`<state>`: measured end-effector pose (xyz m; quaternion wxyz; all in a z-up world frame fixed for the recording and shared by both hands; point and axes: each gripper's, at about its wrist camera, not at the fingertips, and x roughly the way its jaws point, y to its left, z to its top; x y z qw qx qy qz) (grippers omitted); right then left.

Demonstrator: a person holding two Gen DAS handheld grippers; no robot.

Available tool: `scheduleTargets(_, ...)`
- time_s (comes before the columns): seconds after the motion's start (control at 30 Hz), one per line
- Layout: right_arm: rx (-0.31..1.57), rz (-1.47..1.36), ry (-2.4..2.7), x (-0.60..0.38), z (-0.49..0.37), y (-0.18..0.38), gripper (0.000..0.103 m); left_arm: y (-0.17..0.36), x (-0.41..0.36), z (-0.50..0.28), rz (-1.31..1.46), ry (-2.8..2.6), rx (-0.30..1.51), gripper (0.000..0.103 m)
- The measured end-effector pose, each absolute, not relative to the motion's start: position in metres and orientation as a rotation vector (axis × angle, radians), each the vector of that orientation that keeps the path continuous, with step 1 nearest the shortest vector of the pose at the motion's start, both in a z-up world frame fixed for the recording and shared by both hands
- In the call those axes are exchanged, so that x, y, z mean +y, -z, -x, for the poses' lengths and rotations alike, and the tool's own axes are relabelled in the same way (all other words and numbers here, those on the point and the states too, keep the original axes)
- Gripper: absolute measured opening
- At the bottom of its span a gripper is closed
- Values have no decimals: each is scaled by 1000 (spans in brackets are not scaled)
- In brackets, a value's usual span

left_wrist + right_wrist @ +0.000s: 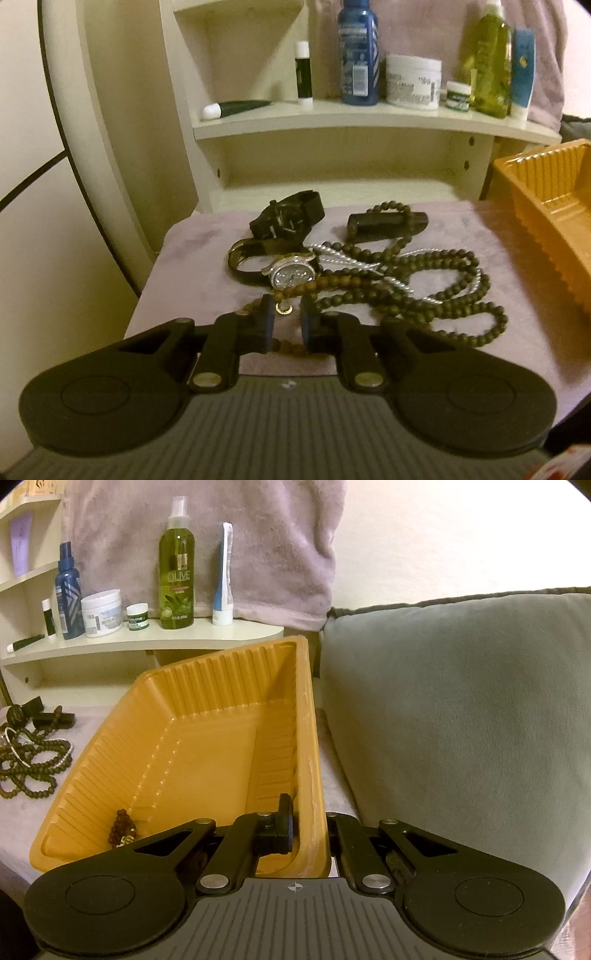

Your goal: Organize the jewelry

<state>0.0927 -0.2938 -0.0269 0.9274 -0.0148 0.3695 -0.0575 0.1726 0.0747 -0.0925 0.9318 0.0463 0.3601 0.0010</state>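
On the mauve cloth (pixel 192 240): left tool (pixel 288 321) standing slightly parted over brown beads (pixel 295 288); right tool (pixel 308 830) clamping orange tray (pixel 221 709) wall.

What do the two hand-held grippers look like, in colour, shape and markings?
Both look alike. The left hand-held gripper has black linkage arms on silver pivot pins, two round black discs at its base and a grey ribbed body; its fingers carry blue pads. The right hand-held gripper is built the same, with a small crosshair mark on its ribbed body. No sleeve or cable shows.
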Motion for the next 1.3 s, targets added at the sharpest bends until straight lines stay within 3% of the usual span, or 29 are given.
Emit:
scheduleTargets(0.53,766,35,122,-295,-94,28,4,105,73,-184,-122,-5,752,7)
scheduleTargets(0.87,761,29,123,-294,-92,27,4,69,64,-164,-118,12,694,7)
scheduleTargets(1.3,749,21,116,-293,-89,26,4,13,-42,-126,-35,391,619,7)
